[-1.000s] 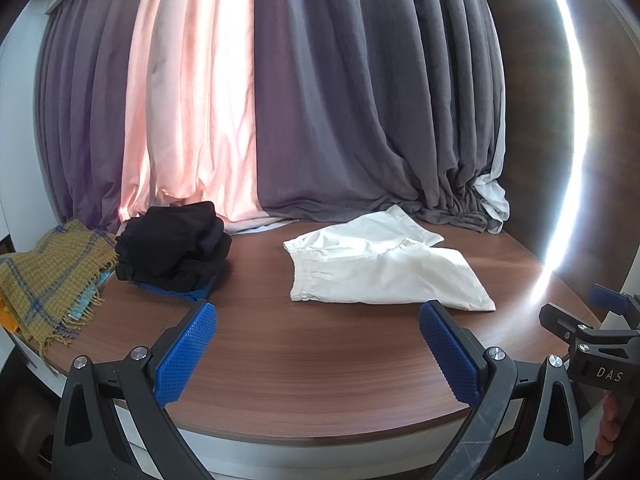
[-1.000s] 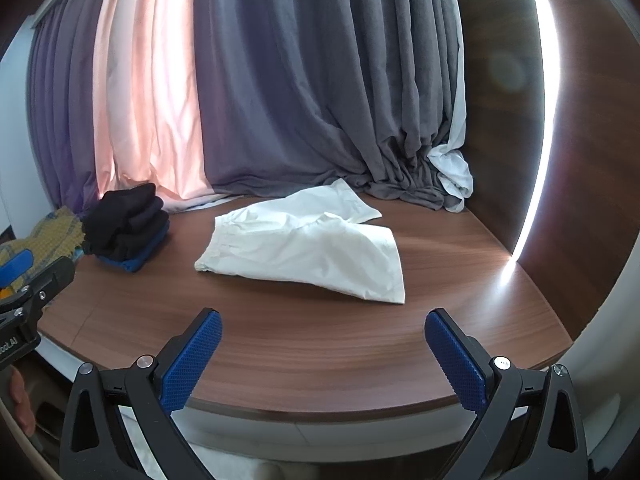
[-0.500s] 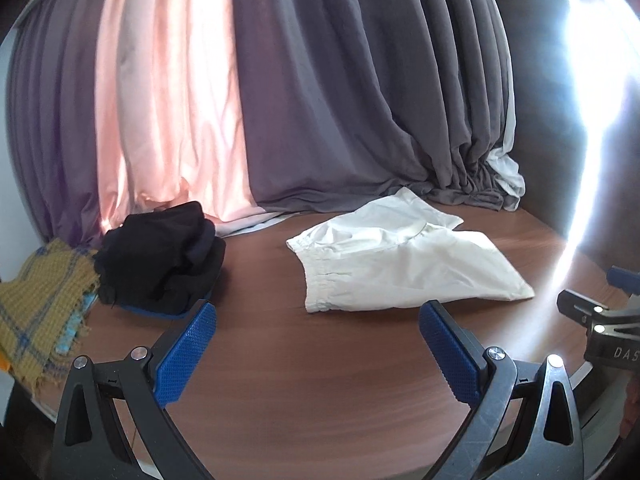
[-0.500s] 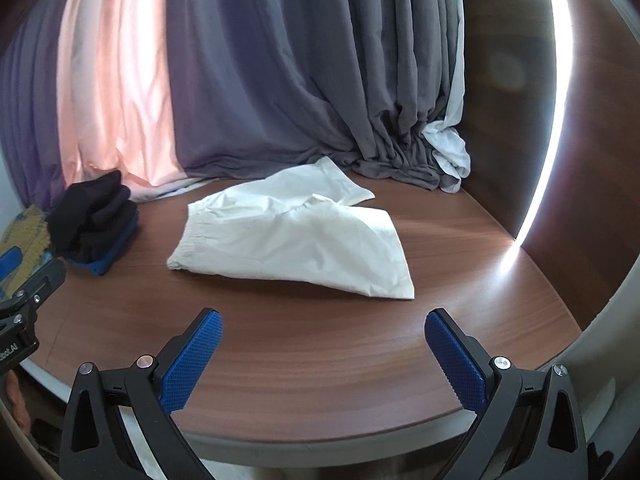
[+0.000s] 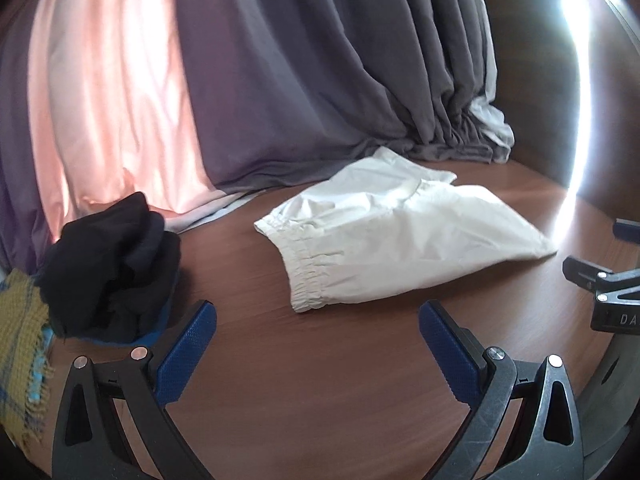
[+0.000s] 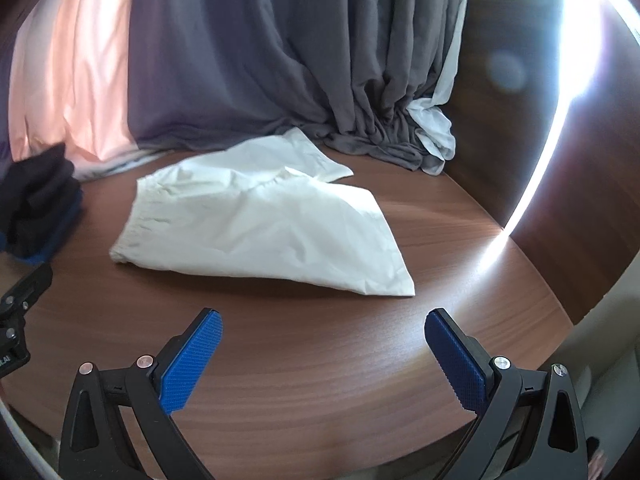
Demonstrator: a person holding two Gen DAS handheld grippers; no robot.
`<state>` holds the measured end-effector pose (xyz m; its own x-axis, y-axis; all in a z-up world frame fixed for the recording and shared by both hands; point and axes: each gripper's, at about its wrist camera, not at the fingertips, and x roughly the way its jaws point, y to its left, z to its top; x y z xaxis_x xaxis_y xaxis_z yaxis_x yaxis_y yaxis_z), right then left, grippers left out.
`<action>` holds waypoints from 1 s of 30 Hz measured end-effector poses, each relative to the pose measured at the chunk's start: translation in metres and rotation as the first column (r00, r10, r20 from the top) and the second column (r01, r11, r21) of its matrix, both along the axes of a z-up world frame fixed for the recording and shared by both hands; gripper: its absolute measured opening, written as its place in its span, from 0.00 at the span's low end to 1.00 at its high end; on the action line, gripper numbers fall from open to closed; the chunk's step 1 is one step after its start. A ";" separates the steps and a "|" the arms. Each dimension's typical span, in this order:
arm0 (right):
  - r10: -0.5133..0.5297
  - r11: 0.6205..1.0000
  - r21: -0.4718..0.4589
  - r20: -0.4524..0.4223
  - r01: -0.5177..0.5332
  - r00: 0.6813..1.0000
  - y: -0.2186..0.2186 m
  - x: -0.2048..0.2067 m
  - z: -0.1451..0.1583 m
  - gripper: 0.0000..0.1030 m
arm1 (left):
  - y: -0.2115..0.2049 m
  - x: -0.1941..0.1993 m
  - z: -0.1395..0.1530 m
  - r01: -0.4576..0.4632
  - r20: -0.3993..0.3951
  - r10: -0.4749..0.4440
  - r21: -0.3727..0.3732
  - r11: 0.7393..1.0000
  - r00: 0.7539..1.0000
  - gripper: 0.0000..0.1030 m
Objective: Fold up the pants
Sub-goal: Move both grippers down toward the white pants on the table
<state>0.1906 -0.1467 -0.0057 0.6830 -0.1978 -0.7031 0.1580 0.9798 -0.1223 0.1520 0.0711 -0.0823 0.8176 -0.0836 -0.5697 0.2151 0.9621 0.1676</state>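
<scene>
White pants (image 5: 400, 236) lie flat on the brown wooden table (image 5: 320, 380), folded once, with the elastic waistband toward the left; they also show in the right wrist view (image 6: 260, 224). My left gripper (image 5: 316, 324) is open and empty, just short of the waistband's near corner. My right gripper (image 6: 322, 332) is open and empty, a little short of the pants' near edge. Each gripper shows at the edge of the other's view.
A pile of dark folded clothes (image 5: 116, 268) sits on the table's left, with a yellow plaid cloth (image 5: 20, 340) beside it. Grey and pink curtains (image 5: 280, 80) hang behind and bunch onto the table's back. A wooden wall (image 6: 560, 180) stands at the right.
Both grippers have moved forward over the table toward the pants, which now look larger and closer. Both stay open. The pants have not moved.
</scene>
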 end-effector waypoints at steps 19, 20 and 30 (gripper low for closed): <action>0.124 0.991 -0.032 -0.129 -0.129 0.984 -0.023 0.076 -0.074 0.91 | -0.052 0.074 -0.073 0.090 -0.109 -0.073 0.161 0.983 0.991 0.98; 0.126 0.991 -0.033 -0.132 -0.132 0.983 -0.025 0.079 -0.076 0.91 | -0.055 0.077 -0.076 0.092 -0.117 -0.072 0.171 0.981 0.991 0.98; 0.127 0.989 -0.057 -0.149 -0.137 0.981 -0.038 0.104 -0.087 0.91 | -0.068 0.103 -0.088 0.100 -0.123 -0.074 0.219 0.971 0.990 0.92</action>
